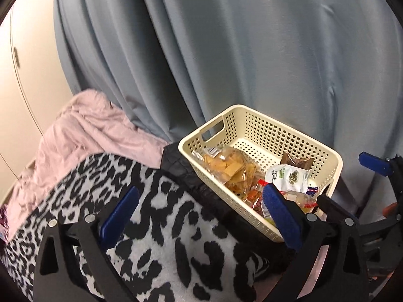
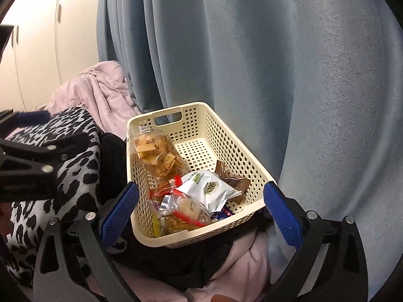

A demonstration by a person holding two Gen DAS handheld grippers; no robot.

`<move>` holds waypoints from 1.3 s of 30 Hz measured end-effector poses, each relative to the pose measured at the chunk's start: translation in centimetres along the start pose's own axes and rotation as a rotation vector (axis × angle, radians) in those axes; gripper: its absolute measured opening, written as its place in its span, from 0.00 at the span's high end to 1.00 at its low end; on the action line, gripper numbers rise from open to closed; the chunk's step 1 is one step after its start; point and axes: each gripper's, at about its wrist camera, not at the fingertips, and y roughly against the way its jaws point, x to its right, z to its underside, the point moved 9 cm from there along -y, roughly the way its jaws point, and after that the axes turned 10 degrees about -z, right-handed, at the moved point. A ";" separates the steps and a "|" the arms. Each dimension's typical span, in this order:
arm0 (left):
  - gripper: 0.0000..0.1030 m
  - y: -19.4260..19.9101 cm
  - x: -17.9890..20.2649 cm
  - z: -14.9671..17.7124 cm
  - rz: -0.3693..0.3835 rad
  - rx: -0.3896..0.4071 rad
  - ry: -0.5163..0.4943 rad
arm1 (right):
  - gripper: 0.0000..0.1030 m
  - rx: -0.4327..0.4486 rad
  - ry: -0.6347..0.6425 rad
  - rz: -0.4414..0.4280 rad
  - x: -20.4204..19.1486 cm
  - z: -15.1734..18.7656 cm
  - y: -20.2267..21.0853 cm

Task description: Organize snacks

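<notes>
A cream perforated basket [image 1: 241, 115] [image 2: 194, 110] sits on a dark cushion beside the curtain. It holds a clear bag of crackers [image 1: 226, 166] [image 2: 156, 156], a white and green packet [image 1: 289, 176] [image 2: 209, 188], a brown wrapper [image 1: 297, 162] [image 2: 231, 178] and small red-trimmed packs [image 2: 181, 211]. My left gripper [image 1: 201, 214] is open and empty over the leopard blanket, left of the basket. My right gripper [image 2: 201, 206] is open and empty, its fingers either side of the basket's near end. The right gripper also shows at the right edge of the left wrist view [image 1: 377, 166].
A black and white leopard blanket [image 1: 176, 239] [image 2: 75, 156] lies left of the basket. A pink quilt [image 1: 95, 130] [image 2: 100, 93] lies behind it. A blue-grey curtain [image 1: 226, 37] [image 2: 277, 63] hangs close behind. Cream cupboard doors [image 2: 37, 37] stand at the left.
</notes>
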 end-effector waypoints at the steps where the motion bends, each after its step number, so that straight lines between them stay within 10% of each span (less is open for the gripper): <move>1: 0.05 0.1 0.2 -0.1 -0.005 0.007 -0.007 | 0.03 -0.001 0.004 0.008 0.0 0.0 0.1; 39: 0.05 -0.4 2.7 0.0 -0.065 0.014 -0.103 | 0.03 -0.002 0.016 0.050 0.7 0.5 -0.1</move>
